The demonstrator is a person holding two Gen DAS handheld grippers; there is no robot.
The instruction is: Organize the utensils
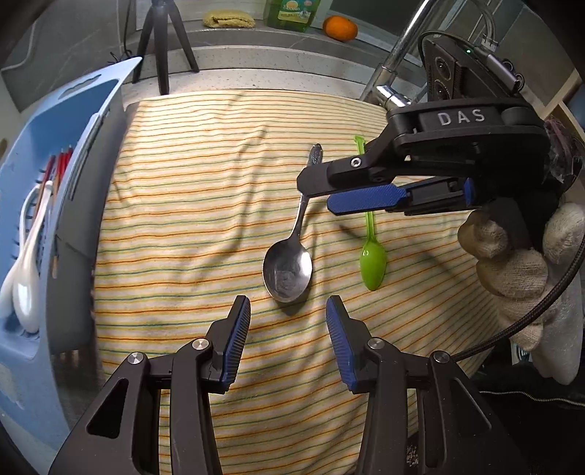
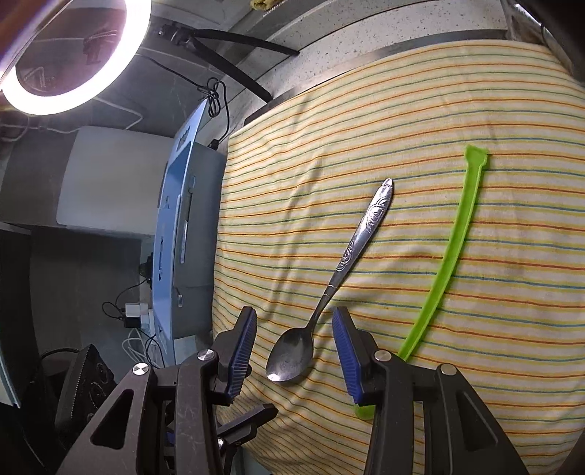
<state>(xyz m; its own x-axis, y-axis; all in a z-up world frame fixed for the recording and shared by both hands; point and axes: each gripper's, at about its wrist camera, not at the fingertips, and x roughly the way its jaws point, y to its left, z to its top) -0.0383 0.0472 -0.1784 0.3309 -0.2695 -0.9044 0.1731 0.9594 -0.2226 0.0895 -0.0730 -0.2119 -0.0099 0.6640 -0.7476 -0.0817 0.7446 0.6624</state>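
Observation:
A metal spoon and a green plastic spoon lie side by side on a striped cloth, bowls toward me. My left gripper is open and empty just short of the metal spoon's bowl. My right gripper comes in from the right above the spoon handles. In the right wrist view the right gripper is open, hovering with the metal spoon's bowl between its fingers; the green spoon lies to its right.
A blue utensil basket stands at the cloth's left edge, holding white spoons and red-tipped sticks. A tripod, sponge, green bottle, orange and faucet are at the back. A ring light shines in the right wrist view.

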